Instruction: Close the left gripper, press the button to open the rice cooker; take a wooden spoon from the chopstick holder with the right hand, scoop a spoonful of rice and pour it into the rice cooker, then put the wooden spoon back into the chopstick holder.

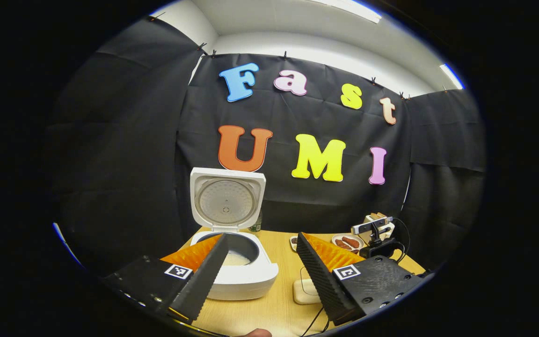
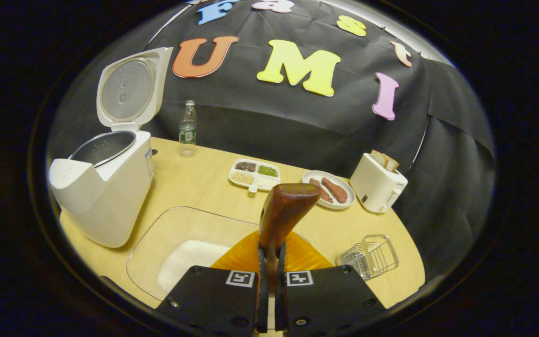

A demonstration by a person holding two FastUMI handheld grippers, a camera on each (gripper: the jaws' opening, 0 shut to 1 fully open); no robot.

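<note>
Wooden and reddish-brown, the spoon (image 2: 282,211) stands upright between your right gripper (image 2: 269,276) fingers, which are pressed together on its handle. You see the spoon from behind, so whether its bowl carries rice is hidden. Just below and left of it sits a clear, rounded-corner container (image 2: 157,234) with a low heap of white rice (image 2: 190,262) at its near end; the grip blocks cover its near edge. To the right lies a small wire chopstick holder (image 2: 370,256), tipped on the pale wood table (image 2: 194,182).

At far left stands the white rice cooker (image 2: 105,187), lid raised upright, its grey metal pot open. Behind it is a plastic bottle (image 2: 187,128); farther right are a divided tray of grains (image 2: 254,174), an oval plate with sausages (image 2: 329,188) and a white toaster (image 2: 378,183) with bread slices poking out.

Your left gripper (image 1: 262,262) hangs with its ribbed, wedge-shaped fingers spread wide, holding nothing. Between and behind them, in the left gripper view, the cooker (image 1: 241,267) shows pale rice at the pot's bottom, partly hidden by the left finger. A small cream-coloured block (image 1: 304,291) on the table is hard to make out, as is the device (image 1: 376,234) at the right edge.
</note>
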